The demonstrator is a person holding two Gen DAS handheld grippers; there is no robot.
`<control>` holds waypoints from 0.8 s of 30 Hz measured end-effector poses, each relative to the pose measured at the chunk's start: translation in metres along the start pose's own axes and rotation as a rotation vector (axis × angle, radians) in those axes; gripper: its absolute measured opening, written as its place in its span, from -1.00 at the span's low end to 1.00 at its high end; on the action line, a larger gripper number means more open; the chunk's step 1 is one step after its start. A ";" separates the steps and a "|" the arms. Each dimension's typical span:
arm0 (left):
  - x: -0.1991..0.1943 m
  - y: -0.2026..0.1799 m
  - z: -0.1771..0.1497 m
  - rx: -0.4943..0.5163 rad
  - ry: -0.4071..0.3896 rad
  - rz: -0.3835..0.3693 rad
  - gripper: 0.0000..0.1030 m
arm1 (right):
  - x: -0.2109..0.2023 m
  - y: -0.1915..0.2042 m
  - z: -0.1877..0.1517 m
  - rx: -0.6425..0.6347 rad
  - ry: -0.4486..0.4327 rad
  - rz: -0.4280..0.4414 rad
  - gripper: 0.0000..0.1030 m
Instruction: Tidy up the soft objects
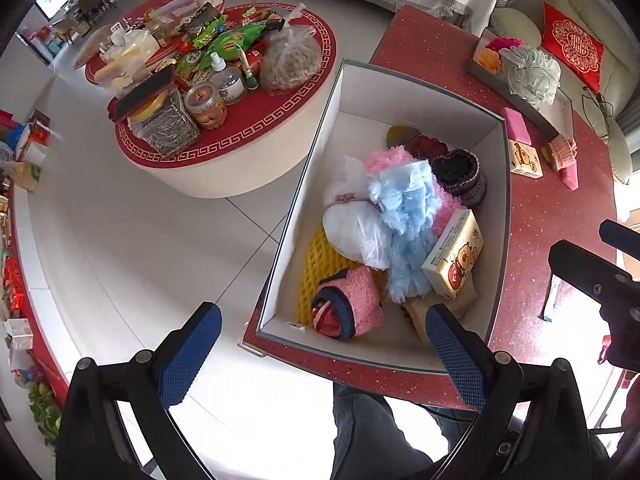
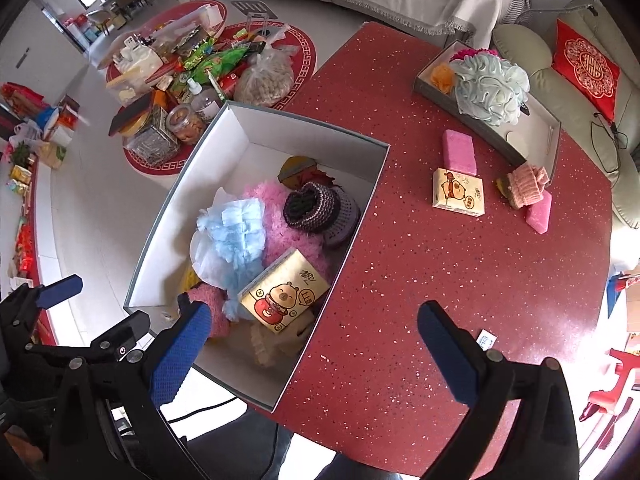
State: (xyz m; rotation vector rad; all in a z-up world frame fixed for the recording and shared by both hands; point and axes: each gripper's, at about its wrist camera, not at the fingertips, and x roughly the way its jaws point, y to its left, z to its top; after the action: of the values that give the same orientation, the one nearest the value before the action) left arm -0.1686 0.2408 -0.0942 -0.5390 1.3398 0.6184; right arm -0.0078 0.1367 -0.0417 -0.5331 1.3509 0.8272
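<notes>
A white box point(image 1: 496, 208) point(image 2: 240, 136) on the red table holds soft things: a blue fluffy piece point(image 1: 408, 224) point(image 2: 236, 236), pink fluff point(image 2: 280, 236), a knitted dark hat point(image 2: 312, 204), a pink knit item point(image 1: 352, 304), a tissue pack point(image 1: 454, 256) point(image 2: 284, 292). On the table lie another tissue pack point(image 2: 458, 192), a pink sponge point(image 2: 460, 152), a pink knit piece point(image 2: 526, 184). My left gripper point(image 1: 324, 356) is open and empty above the box's near end. My right gripper point(image 2: 316, 348) is open and empty over the box's right edge.
A grey tray point(image 2: 548, 136) with a pale bath pouf point(image 2: 492, 88) stands at the table's far right. A round low table point(image 1: 224, 176) crowded with snacks and jars stands to the left. Sofas run along the back.
</notes>
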 end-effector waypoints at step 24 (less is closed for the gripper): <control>-0.004 0.004 -0.007 0.003 -0.002 0.014 0.99 | 0.007 0.008 -0.003 -0.008 0.030 -0.013 0.99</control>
State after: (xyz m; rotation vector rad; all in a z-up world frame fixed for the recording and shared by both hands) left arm -0.1767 0.2388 -0.0915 -0.5262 1.3431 0.6283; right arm -0.0157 0.1405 -0.0476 -0.5623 1.3709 0.8166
